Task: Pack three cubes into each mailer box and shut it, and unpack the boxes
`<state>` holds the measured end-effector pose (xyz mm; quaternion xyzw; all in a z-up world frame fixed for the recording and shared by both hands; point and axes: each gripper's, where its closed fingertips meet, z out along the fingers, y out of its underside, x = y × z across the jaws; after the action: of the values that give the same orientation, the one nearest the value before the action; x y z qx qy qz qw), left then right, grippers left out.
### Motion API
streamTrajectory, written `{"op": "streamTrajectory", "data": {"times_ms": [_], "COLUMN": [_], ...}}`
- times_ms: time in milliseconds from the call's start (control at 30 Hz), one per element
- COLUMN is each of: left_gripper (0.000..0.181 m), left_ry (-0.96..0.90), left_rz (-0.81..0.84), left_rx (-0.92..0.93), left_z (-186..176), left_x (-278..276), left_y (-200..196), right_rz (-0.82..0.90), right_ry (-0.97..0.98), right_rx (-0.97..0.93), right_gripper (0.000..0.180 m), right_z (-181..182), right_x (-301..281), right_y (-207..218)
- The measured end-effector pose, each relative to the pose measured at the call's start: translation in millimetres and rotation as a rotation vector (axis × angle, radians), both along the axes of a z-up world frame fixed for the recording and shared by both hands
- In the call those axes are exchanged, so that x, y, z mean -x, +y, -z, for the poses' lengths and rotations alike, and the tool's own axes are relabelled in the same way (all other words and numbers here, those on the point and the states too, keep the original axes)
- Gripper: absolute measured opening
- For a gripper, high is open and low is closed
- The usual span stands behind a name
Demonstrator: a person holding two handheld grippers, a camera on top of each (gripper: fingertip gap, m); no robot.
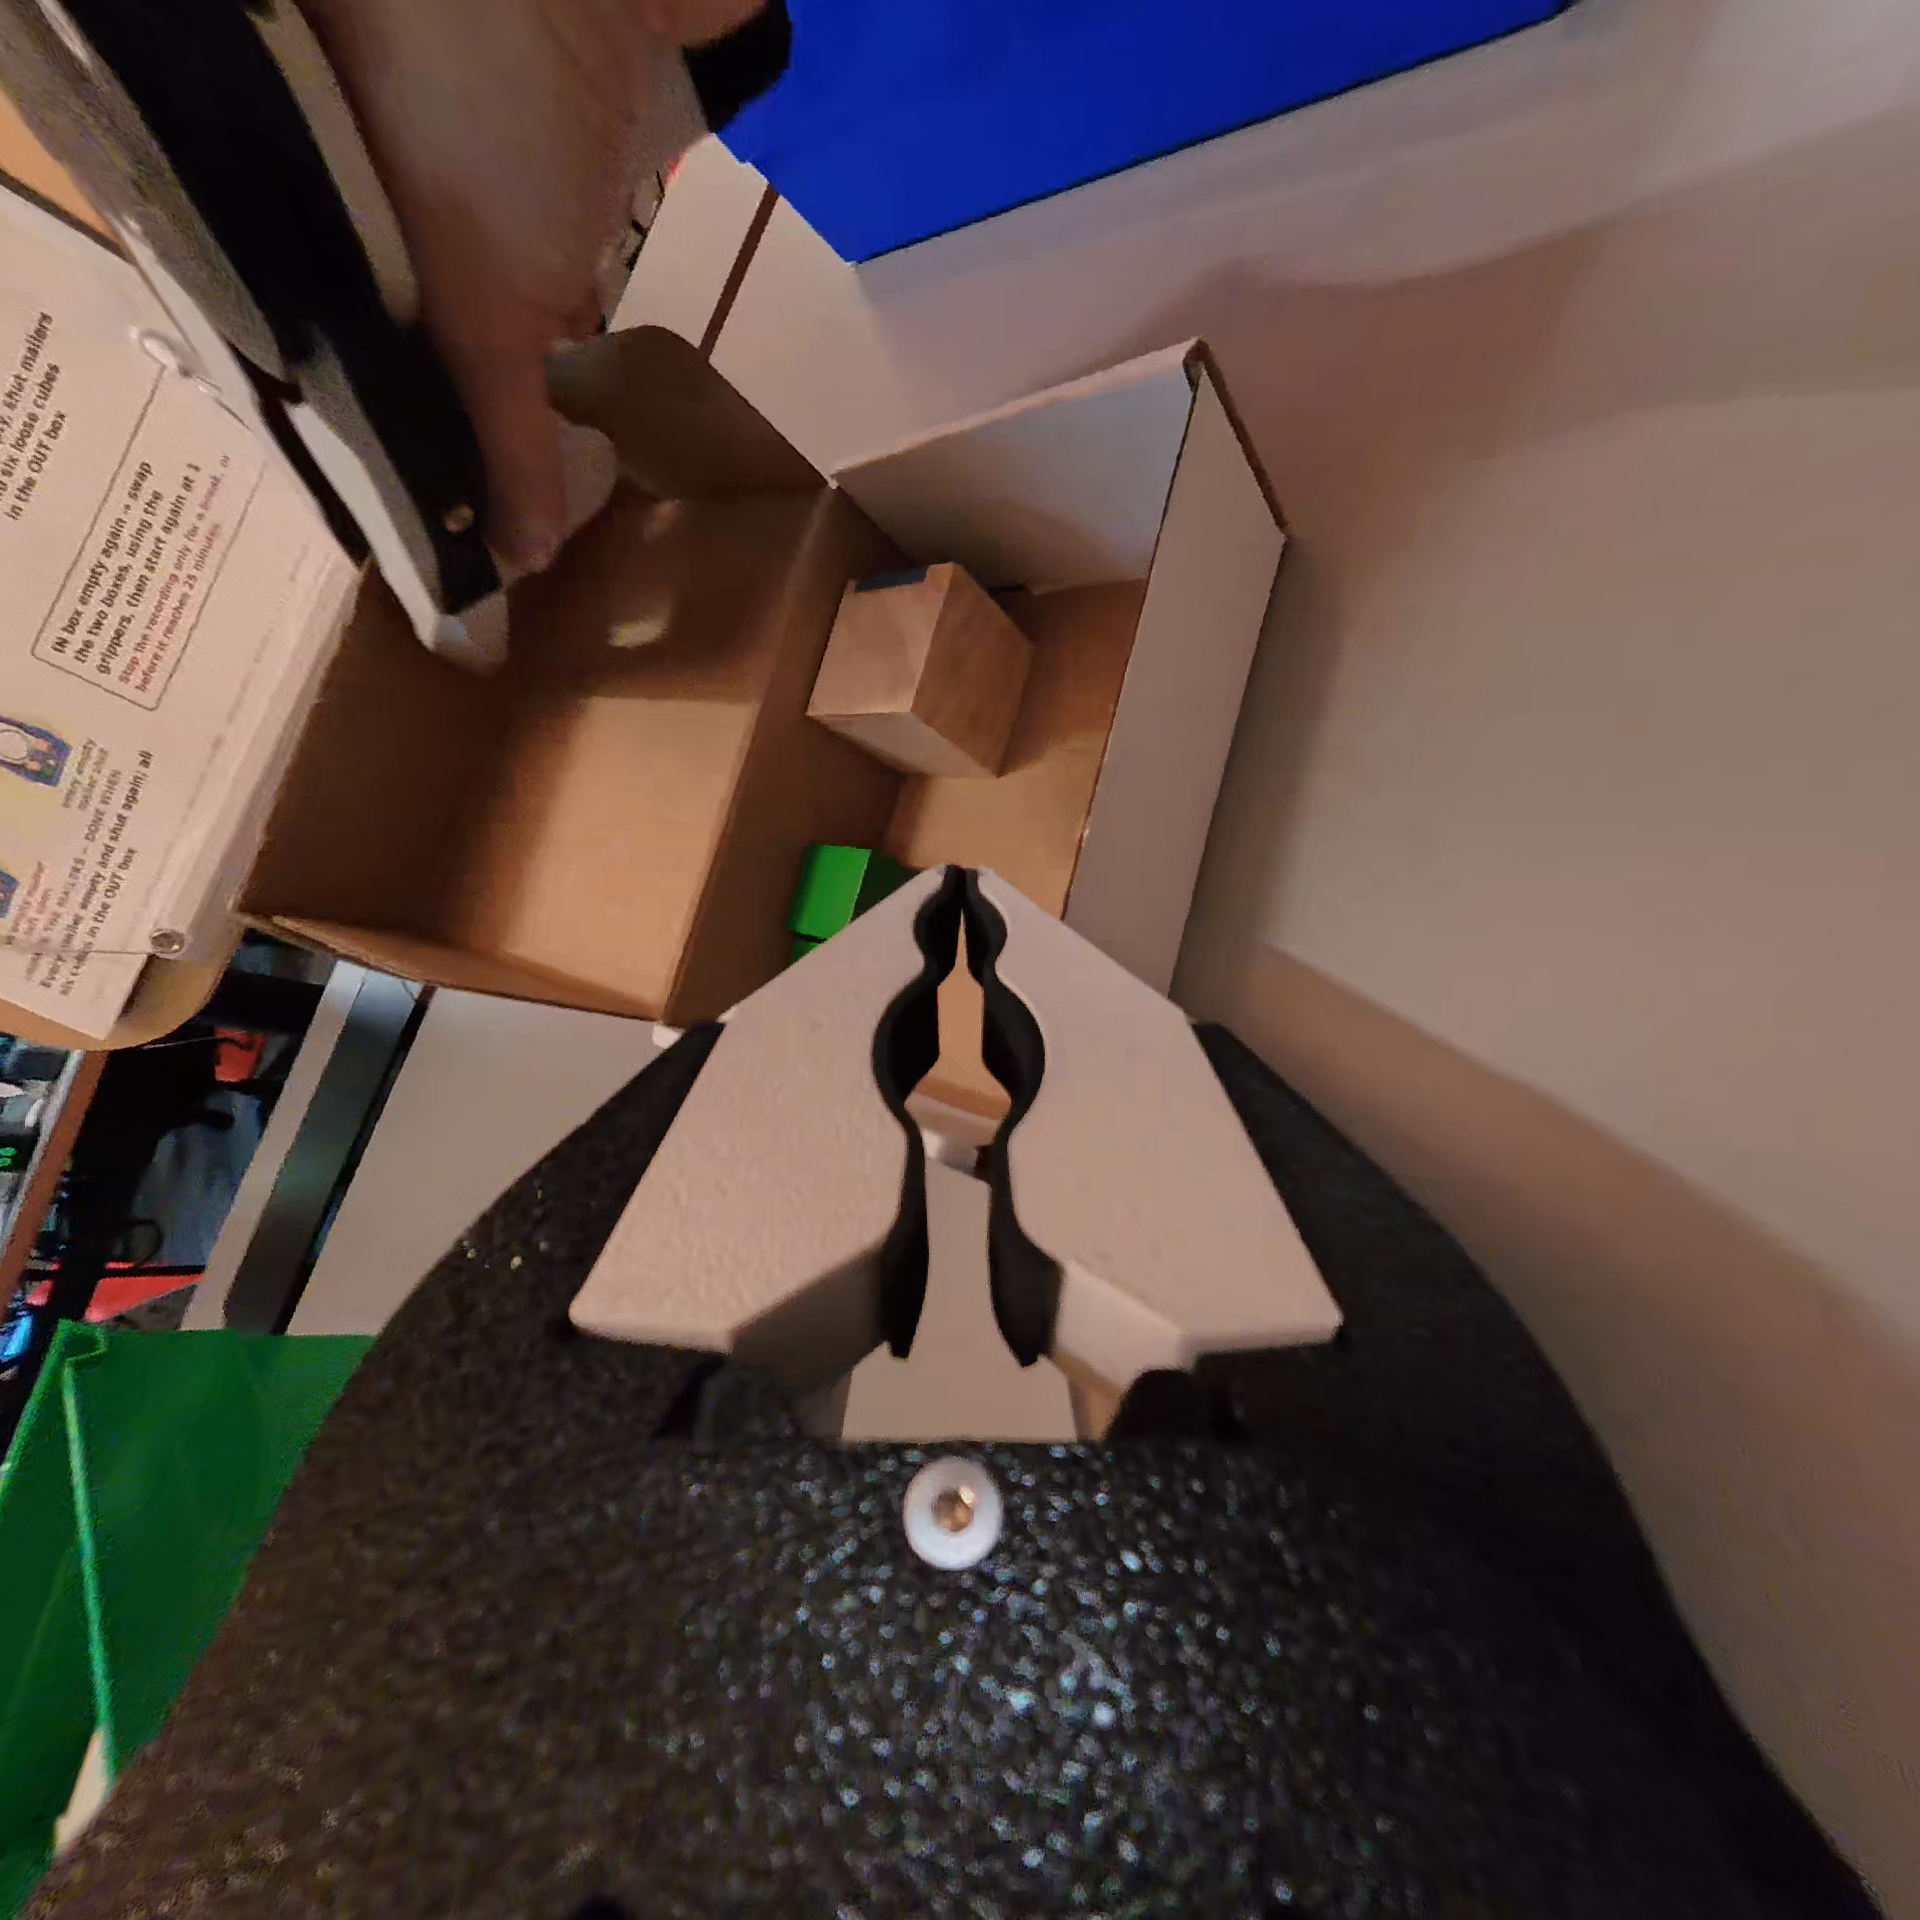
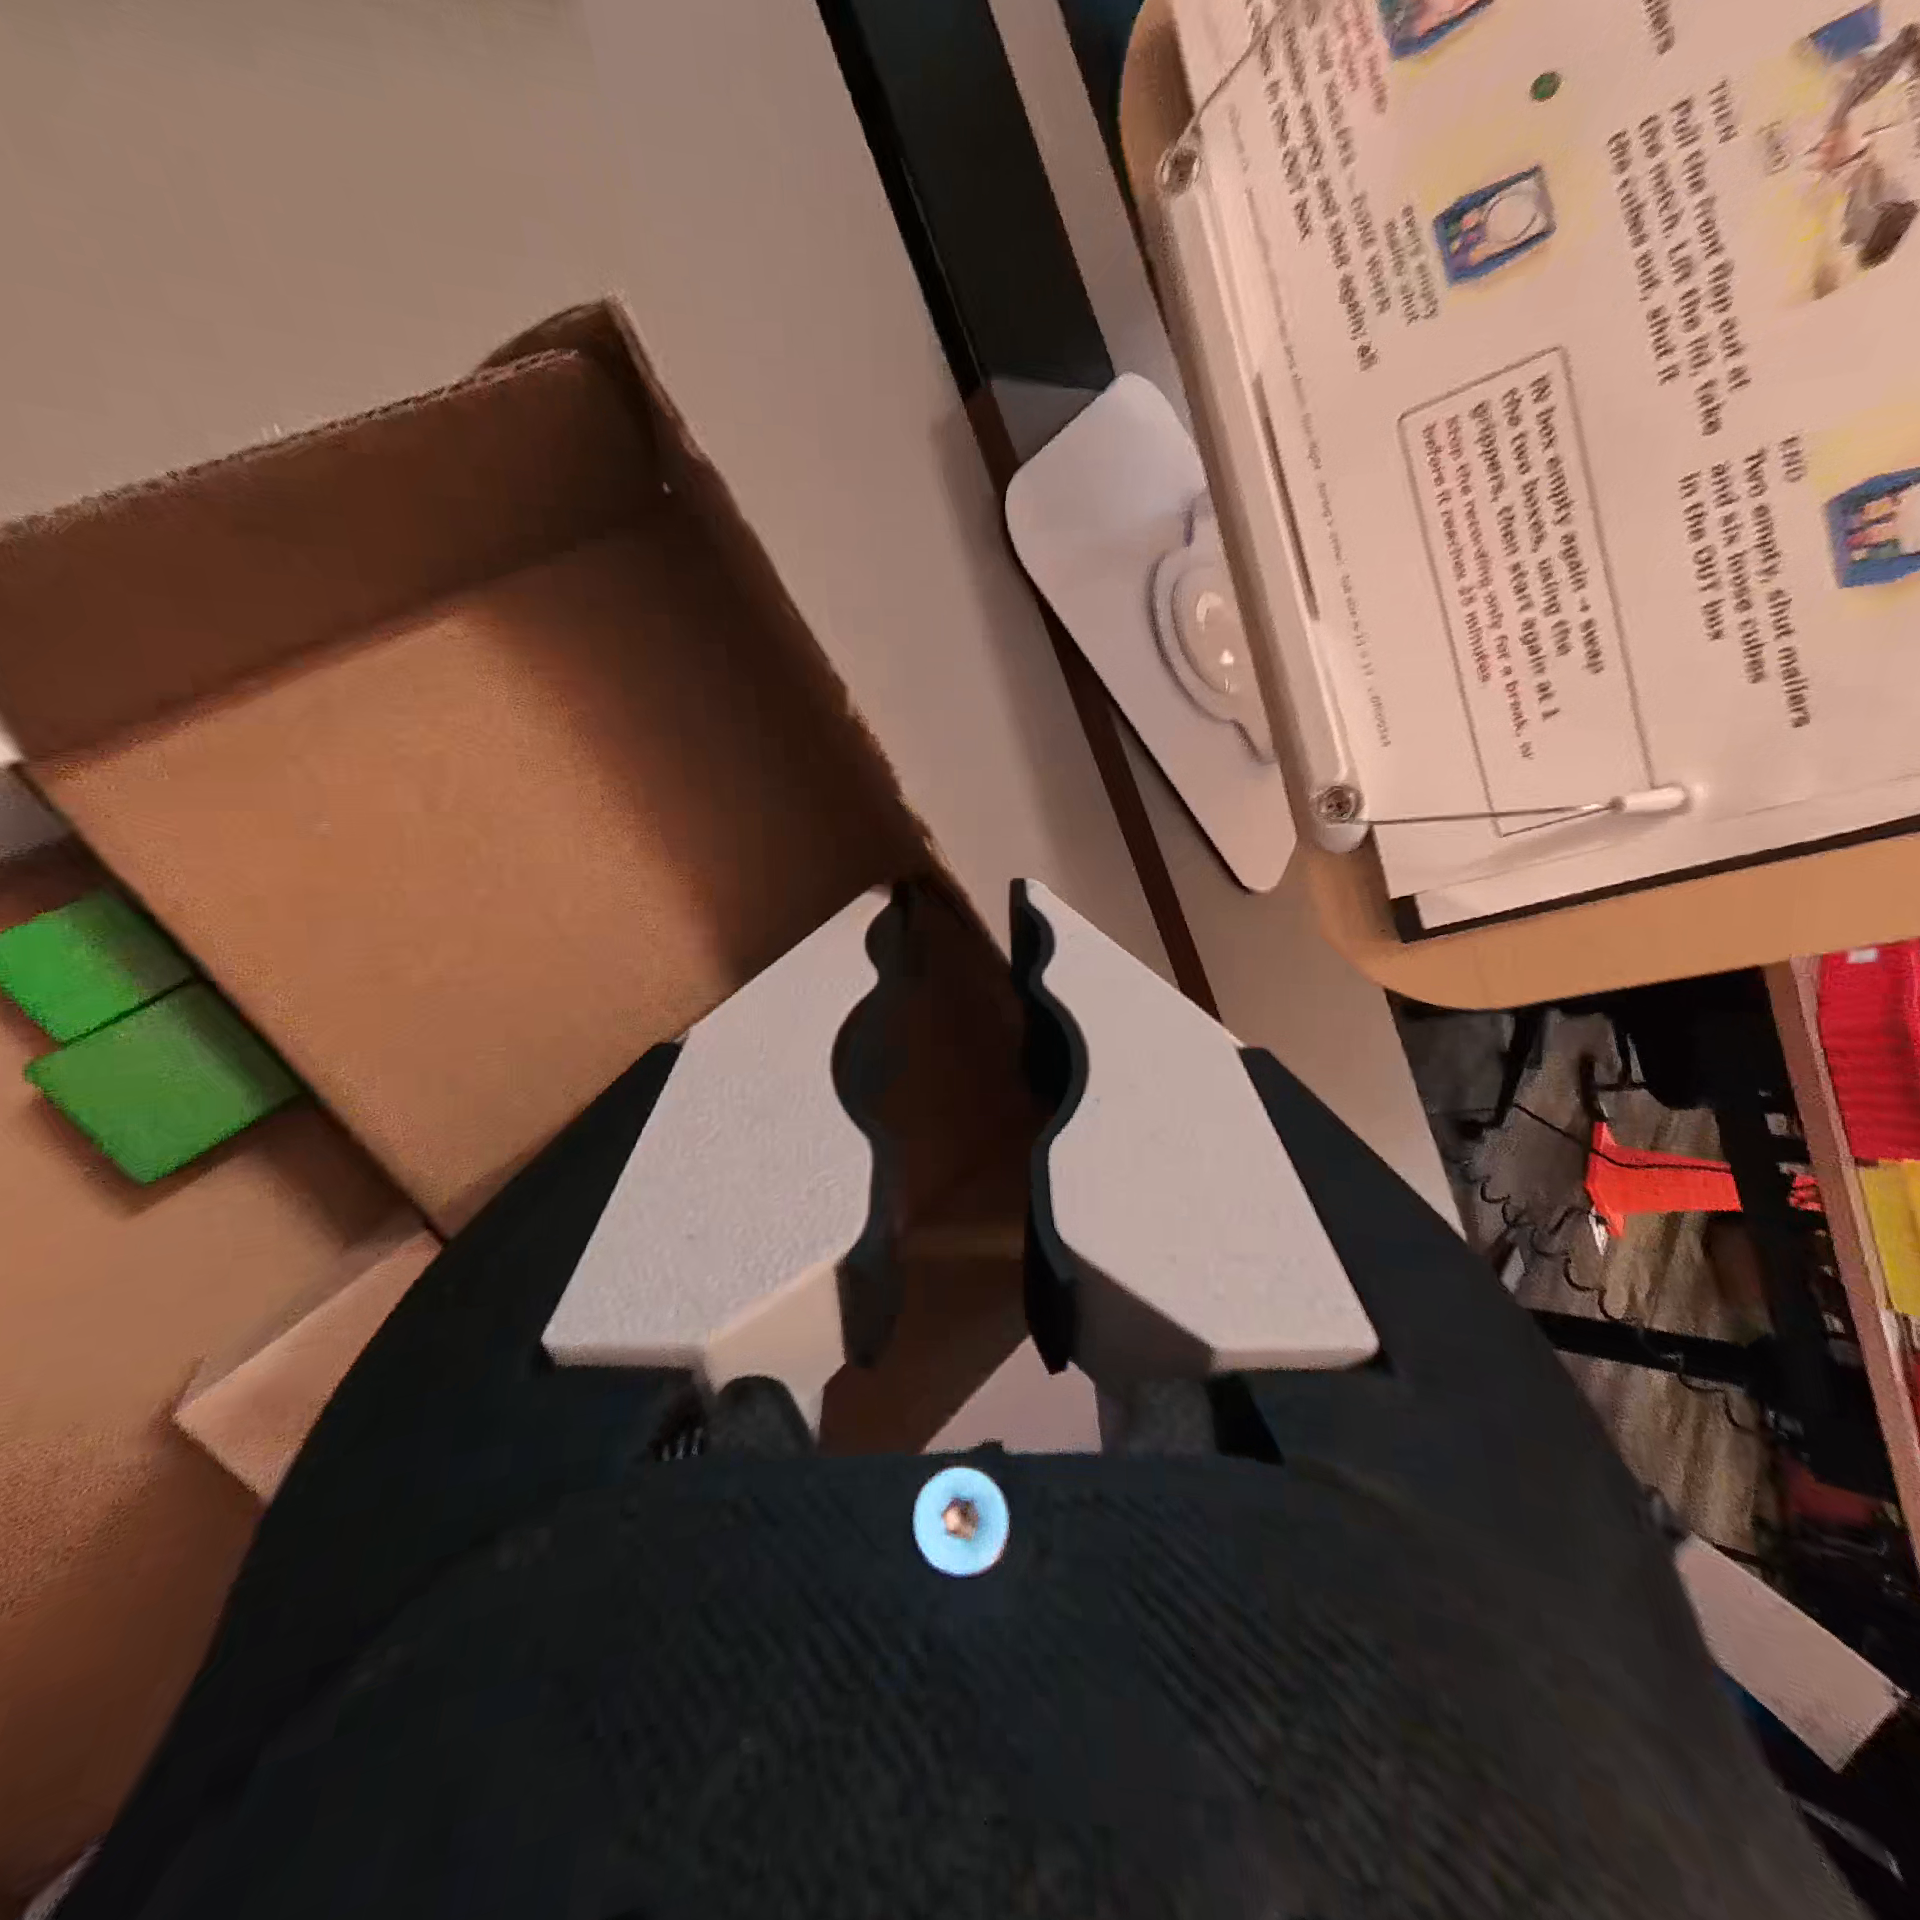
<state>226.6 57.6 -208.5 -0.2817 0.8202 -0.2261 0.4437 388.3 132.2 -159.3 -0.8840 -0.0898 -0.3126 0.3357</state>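
- The left hand-held gripper (image 1: 961, 883) has its jaws pinched almost shut, tips all but touching; whether they nip the box edge beneath them I cannot tell.
- Just past its tips lies the open mailer box (image 1: 1174, 665) on the pale bench (image 1: 1558, 935), white outside and brown inside.
- Inside, a green cube (image 1: 831, 883) sits right at the tips, and a plain wooden cube (image 1: 914, 675) stands farther in.
- Beyond, to the left, the right hand-held gripper (image 1: 468, 623) reaches over the raised lid (image 1: 520, 748).
- In the right wrist view, the right hand-held gripper (image 2: 956, 904) is narrowly parted, straddling the lid's edge (image 2: 914, 894).
- To its left lie two green cubes (image 2: 135, 1039).
- Far right stands an instruction sheet (image 2: 1558, 416) on a stand.
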Motion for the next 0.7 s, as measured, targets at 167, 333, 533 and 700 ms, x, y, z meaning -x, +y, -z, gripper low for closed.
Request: {"op": "streamTrajectory", "data": {"times_ms": [167, 333, 533, 700], "left_gripper": [0.0, 0.022, 0.028, 0.007], "left_ry": [0.0, 0.077, 0.263, 0.32], "left_rz": [0.047, 0.217, 0.353, 0.303], "left_rx": [0.126, 0.415, 0.375, 0.265], "left_z": [-2.7, -26.2, -12.3, 13.3], "left_x": [0.4, 15.1, 35.8, 26.7], "left_y": [-1.1, -4.4, 0.8, -2.3], "right_rz": [0.007, -0.051, 0.039, 0.283], "right_ry": [-0.045, 0.187, 0.534, 0.692], "right_rx": [-0.015, -0.115, 0.022, 0.037], "right_gripper": [0.038, 0.077, 0.064, 0.065], "right_z": [-16.8, -59.4, -33.0, 13.0], "right_x": [13.3, 79.1, 137.9, 119.1], "right_y": [-1.6, -26.0, -87.0, -94.5]}}
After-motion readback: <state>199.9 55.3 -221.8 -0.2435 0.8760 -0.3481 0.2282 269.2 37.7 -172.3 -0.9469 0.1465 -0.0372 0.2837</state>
